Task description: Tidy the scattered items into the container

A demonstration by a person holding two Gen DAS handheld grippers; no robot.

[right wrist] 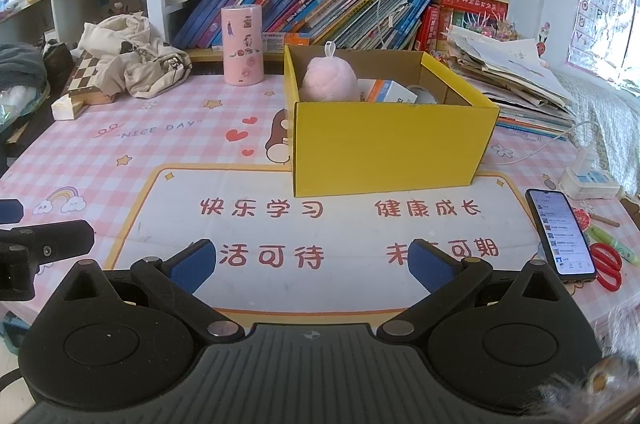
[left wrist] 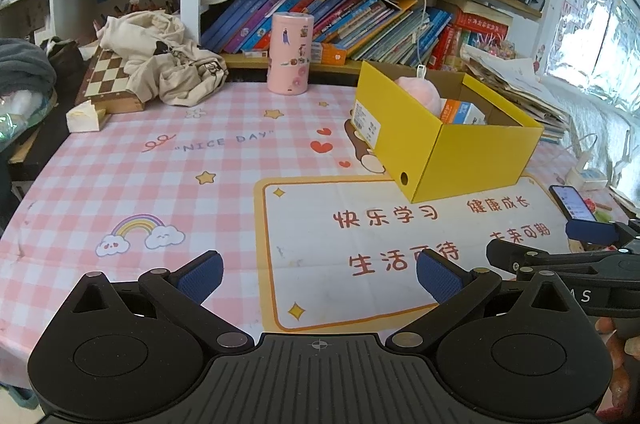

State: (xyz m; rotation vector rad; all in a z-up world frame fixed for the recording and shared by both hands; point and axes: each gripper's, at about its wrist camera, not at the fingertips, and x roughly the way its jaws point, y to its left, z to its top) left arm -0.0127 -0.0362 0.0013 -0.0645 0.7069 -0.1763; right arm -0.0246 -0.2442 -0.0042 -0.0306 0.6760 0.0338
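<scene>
Both tongs (left wrist: 320, 274) (right wrist: 312, 264) apart, empty; fluffy pink ball (right wrist: 329, 80) inside yellow cardboard box (right wrist: 392, 148).

box (right wrist: 384, 148): matt yellow cardboard; ball (right wrist: 329, 80): fluffy pink plush; tablecloth (right wrist: 120, 128): smooth, glossy plastic

The bench (right wrist: 120, 144) lies bare across its near and left stretches, so both grippers have open room in front of them there. The yellow box (right wrist: 384, 148) stands mid-bench, open-topped; inside, a pink puff (right wrist: 329, 80) fills the left end and small cartons (right wrist: 394, 92) the middle, leaving only the right end free. Behind it a pink canister (right wrist: 242, 44) stands upright against the shelf. At far left a chessboard (left wrist: 110, 80) and crumpled cloth (left wrist: 168, 64) block the corner. On the right, a phone (right wrist: 560, 236), scissors (right wrist: 608, 264) and a charger (right wrist: 588, 180) crowd the edge, with stacked papers (right wrist: 516, 80) beyond.
</scene>
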